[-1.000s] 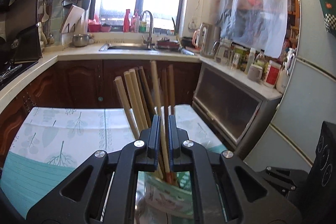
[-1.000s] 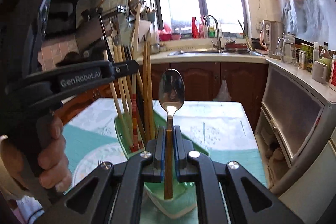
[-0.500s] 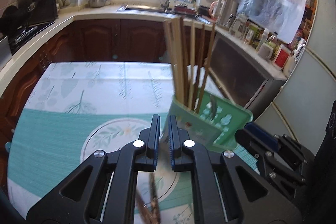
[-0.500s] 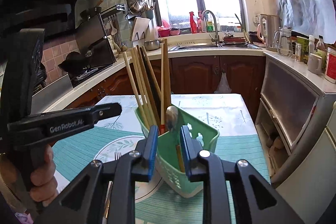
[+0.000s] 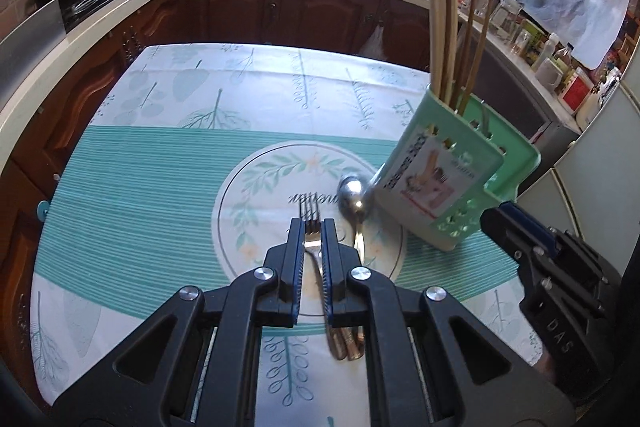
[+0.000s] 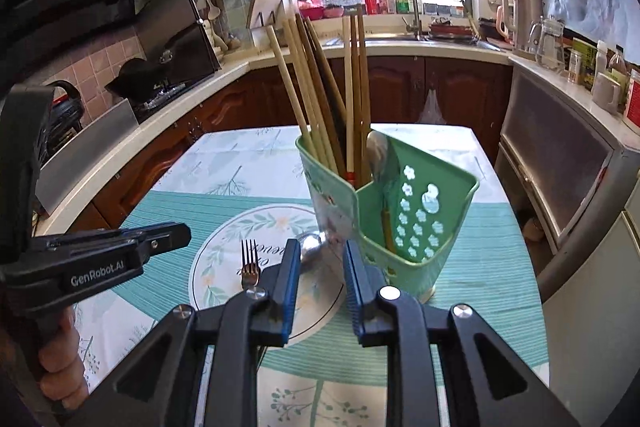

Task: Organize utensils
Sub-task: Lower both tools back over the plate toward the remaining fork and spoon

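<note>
A green utensil holder (image 5: pixel 452 183) (image 6: pixel 404 219) stands on the table with several chopsticks (image 6: pixel 320 95) (image 5: pixel 444 27) in its rear compartment and a spoon (image 6: pixel 382 163) in the front one. A fork (image 5: pixel 311 223) (image 6: pixel 249 265) and another spoon (image 5: pixel 353 197) (image 6: pixel 310 247) lie flat on the tablecloth left of the holder. My left gripper (image 5: pixel 311 229) hangs over the fork, jaws slightly apart with the tines between them. My right gripper (image 6: pixel 320 259) is open and empty, just in front of the holder above the lying spoon.
The table (image 5: pixel 140 187) carries a teal and white cloth with a round leaf print. Kitchen counters (image 6: pixel 440 47), a sink and a stove ring the far side. A cabinet and a fridge (image 6: pixel 592 267) stand close on the right.
The right gripper let the spoon go into the holder and drew back, opening wide. The left gripper dropped from the chopsticks and moved down over the fork on the cloth.
</note>
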The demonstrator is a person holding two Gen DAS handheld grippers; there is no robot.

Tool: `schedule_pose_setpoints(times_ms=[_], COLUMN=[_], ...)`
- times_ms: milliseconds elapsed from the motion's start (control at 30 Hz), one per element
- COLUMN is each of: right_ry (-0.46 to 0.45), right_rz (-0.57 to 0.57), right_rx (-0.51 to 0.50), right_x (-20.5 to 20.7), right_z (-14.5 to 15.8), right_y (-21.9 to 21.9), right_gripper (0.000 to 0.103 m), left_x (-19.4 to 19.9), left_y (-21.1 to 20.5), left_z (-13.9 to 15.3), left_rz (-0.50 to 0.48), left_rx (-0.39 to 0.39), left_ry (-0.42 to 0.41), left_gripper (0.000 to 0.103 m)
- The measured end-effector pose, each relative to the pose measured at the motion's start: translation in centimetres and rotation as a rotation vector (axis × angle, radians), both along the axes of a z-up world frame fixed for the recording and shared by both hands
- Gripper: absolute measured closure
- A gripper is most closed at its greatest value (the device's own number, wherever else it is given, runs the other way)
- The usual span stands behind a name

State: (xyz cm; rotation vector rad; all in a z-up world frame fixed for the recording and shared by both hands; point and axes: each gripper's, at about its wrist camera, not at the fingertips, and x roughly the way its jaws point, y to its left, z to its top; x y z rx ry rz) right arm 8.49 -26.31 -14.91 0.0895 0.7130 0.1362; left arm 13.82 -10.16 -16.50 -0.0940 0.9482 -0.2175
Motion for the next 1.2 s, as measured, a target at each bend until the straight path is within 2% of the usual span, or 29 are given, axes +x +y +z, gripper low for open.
schedule_pose_setpoints(times_ms=[267, 400, 633, 1000, 1200], right_ry=[0.080, 0.133, 0.209, 0.273, 0.293], right_rz=[-0.025, -0.021, -0.002, -0.007, 0.000], right_rx=[0.016, -0.014, 0.036, 0.055, 0.074], right_x=[0.5, 0.8, 1.3, 2.1, 2.3], right_z=[-1.2, -2.3, -3.8, -5.2, -6.1], right_y=[0.6, 1.5, 1.9, 1.8, 1.6], right_gripper=[0.081, 0.081, 0.081, 0.081, 0.081], left_x=[-0.2, 0.0, 1.0, 2.4, 3.4], left_y=[0.4, 0.4, 0.6, 1.2, 0.6], left_z=[-1.9, -3.1, -5.1, -8.0, -9.2], left_rz=[0.000, 0.000, 0.003, -0.022, -0.056], left_rx=[0.006, 0.009, 0.023, -0.029, -0.098], left_ry=[0.043, 0.075, 0.153, 0.280, 0.341], left_gripper=[0.097, 0.097, 0.097, 0.097, 0.097])
